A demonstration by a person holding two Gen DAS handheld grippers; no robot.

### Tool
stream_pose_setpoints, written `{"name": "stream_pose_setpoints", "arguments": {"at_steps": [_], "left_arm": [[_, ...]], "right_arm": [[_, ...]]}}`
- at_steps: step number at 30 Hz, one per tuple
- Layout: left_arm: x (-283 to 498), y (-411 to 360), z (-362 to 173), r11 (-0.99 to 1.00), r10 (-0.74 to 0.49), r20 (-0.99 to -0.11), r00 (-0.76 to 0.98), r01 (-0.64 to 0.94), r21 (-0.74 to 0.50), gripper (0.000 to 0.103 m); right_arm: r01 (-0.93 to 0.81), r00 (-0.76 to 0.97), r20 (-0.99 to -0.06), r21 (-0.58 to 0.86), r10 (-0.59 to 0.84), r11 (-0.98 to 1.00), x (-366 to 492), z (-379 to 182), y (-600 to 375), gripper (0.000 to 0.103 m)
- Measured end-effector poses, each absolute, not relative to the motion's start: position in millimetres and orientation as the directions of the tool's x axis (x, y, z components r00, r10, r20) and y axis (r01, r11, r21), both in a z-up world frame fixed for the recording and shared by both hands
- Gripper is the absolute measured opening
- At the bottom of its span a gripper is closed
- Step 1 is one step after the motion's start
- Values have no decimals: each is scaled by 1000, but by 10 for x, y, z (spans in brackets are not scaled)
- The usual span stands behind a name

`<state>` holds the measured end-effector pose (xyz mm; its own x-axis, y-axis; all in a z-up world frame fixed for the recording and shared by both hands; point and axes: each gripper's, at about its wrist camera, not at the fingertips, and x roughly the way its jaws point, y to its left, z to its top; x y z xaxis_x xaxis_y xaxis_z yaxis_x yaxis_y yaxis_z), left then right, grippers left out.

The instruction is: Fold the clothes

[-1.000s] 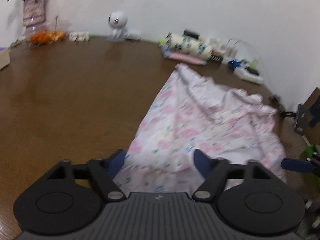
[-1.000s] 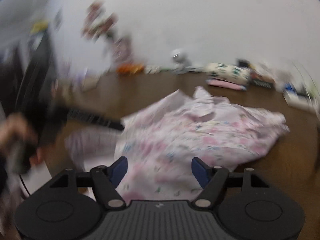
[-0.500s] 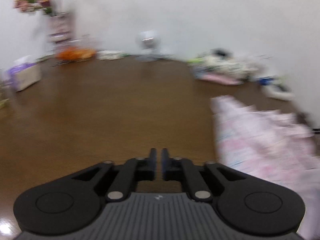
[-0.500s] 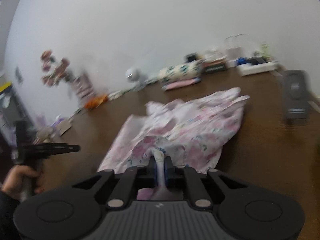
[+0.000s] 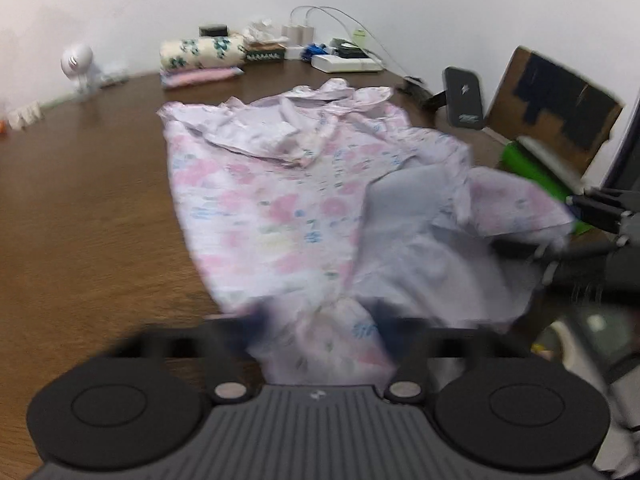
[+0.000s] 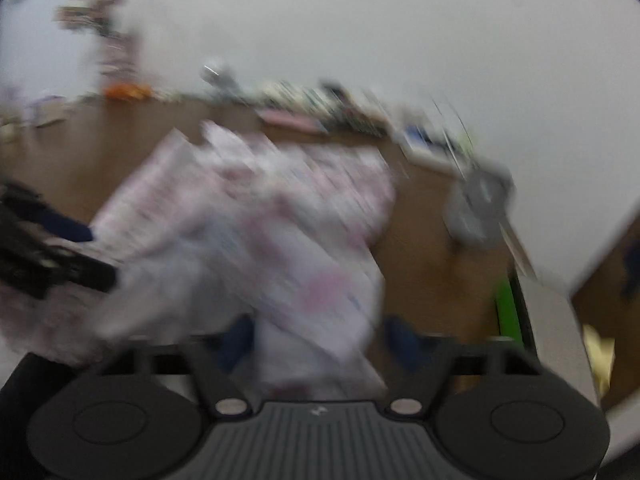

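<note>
Left claw: half a second ago it was pressed together over bare table with the shirt off to its right. Now the fingers sit spread and are closing, with the near hem of the shirt bunched up between them; too blurred to tell whether the pads bite yet. The shirt, pink floral print, lies spread mid-table, collar at the far end, with its right side flipped over to show the pale inside. Right claw: half a second ago it was pinching a fold of the cloth. Now the fingers stand apart and are opening, with cloth lying between them, and the whole view is heavily motion-blurred. In the right view the other claw comes in from the left edge, against the shirt's left side. Far edge of the table, left to right: a white round-headed gadget, a rolled towel with green print on a pink folded item, chargers with white cables, a dark phone-like slab on a stand, and a cardboard box with dark tape. Writing: the slab has a small logo and a line of print low on its face, and the claw body has a small mark at its centre; none is readable.
</note>
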<state>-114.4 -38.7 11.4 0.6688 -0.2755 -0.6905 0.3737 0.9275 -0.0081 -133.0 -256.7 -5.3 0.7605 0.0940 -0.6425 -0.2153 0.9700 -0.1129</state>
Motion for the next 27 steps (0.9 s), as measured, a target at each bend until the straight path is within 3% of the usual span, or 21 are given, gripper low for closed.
{"name": "stream_pose_setpoints", "arguments": {"at_steps": [1,3,6,9,11,12,14,16,17,19,21,24,27], "left_arm": [[-1141,-348,105,931,-264,-689,675,365,1,8],[-1109,-211,100,939,-254,-689,679,342,-8,8],[-1044,42,122,964,-97,-663,743,236,124,8],[-883,440,168,972,110,-614,782,46,232,10],[-828,673,242,965,215,-587,781,-79,249,10],[-871,698,318,971,208,-581,787,-93,222,12],[-1009,658,497,990,124,-580,805,-63,124,28],[-1145,473,614,996,-82,-598,797,89,-18,66],[-1196,328,643,982,-183,-608,773,175,-73,70],[-1252,43,617,959,-261,-634,727,269,-87,73],[-1270,-199,475,950,-233,-673,702,313,-2,73],[-1260,-311,248,952,-118,-709,696,282,118,73],[-1251,-69,219,971,-109,-717,688,229,73,74]], "right_arm": [[-184,731,-672,-25,120,983,-1276,-55,-2671,9],[-166,719,-662,129,210,978,-1295,18,-2803,5],[-303,692,-573,323,440,897,-1377,182,-2794,5],[-421,593,-425,561,684,713,-1455,276,-2776,8],[-443,598,-420,536,682,719,-1519,281,-2727,18],[-453,603,-429,508,672,732,-1547,277,-2707,28],[-498,584,-440,469,682,730,-1611,256,-2711,38],[-535,578,-412,459,704,709,-1661,282,-2789,47],[-538,595,-396,451,699,713,-1657,298,-2835,53],[-533,620,-365,453,694,714,-1614,335,-2940,59],[-491,665,-363,445,652,749,-1534,367,-3047,64],[-313,747,-449,412,490,856,-1329,335,-3190,65],[-160,774,-515,405,369,900,-1270,213,-3400,63]]}}
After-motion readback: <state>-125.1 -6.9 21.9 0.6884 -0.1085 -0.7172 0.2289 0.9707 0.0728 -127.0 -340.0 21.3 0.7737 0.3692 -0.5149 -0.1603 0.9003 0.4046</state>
